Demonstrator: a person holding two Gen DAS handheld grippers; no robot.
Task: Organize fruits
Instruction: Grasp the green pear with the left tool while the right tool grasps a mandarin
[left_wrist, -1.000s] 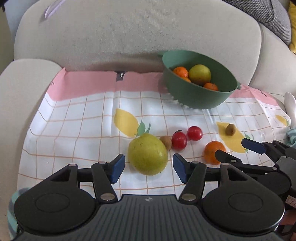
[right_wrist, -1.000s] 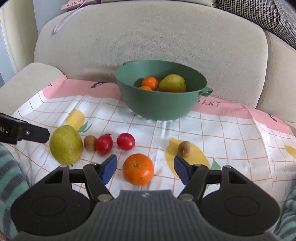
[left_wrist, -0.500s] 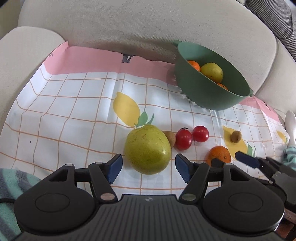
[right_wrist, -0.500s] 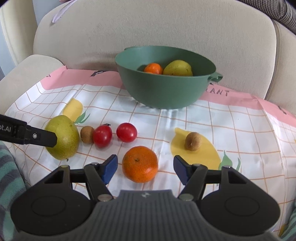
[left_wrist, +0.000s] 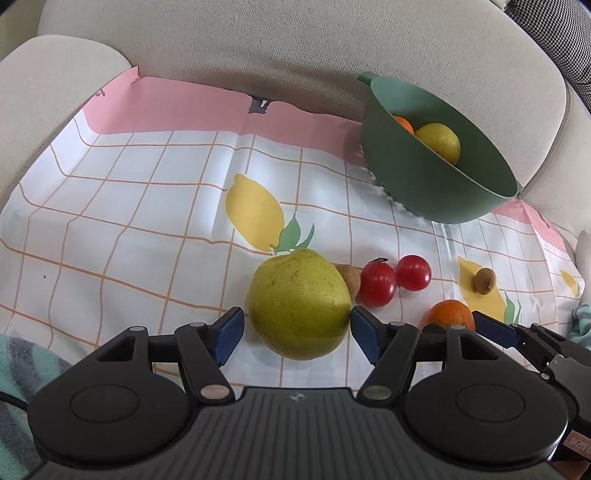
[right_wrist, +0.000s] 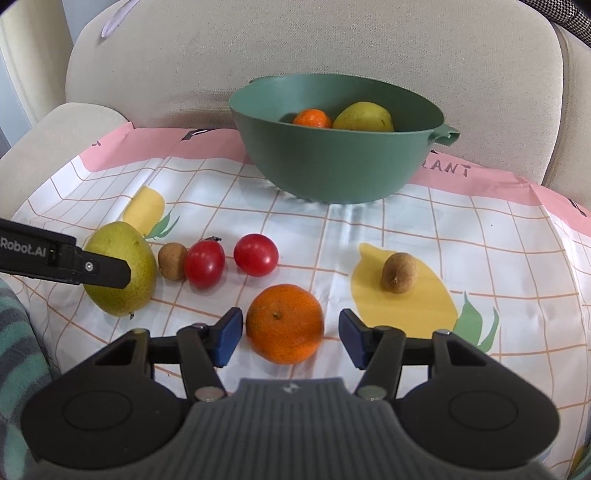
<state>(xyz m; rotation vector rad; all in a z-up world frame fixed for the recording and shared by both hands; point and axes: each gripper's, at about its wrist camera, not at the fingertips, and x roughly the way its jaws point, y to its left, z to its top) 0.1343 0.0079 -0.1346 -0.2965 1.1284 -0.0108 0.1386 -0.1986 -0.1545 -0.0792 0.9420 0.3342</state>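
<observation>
Straddling the green pear (left_wrist: 300, 303), the left gripper (left_wrist: 296, 334) stands with jaws that have just been opening; the right pad looks to touch the skin, the left stands just clear, so nothing is gripped yet. The right gripper (right_wrist: 291, 335) brackets the orange (right_wrist: 284, 322), its jaws having just been closing, with a gap visible at each pad. Both fruits lie on the lemon-print cloth (left_wrist: 147, 206) spread over a sofa seat, near two tomatoes (right_wrist: 231, 259); the green bowl (right_wrist: 332, 162) sits at the back, already holding a pear and oranges. For a sound pick, each gripper should probably sink until its pads meet the fruit's widest part, then close squarely and gently, lest the round skin squirt out forward.
</observation>
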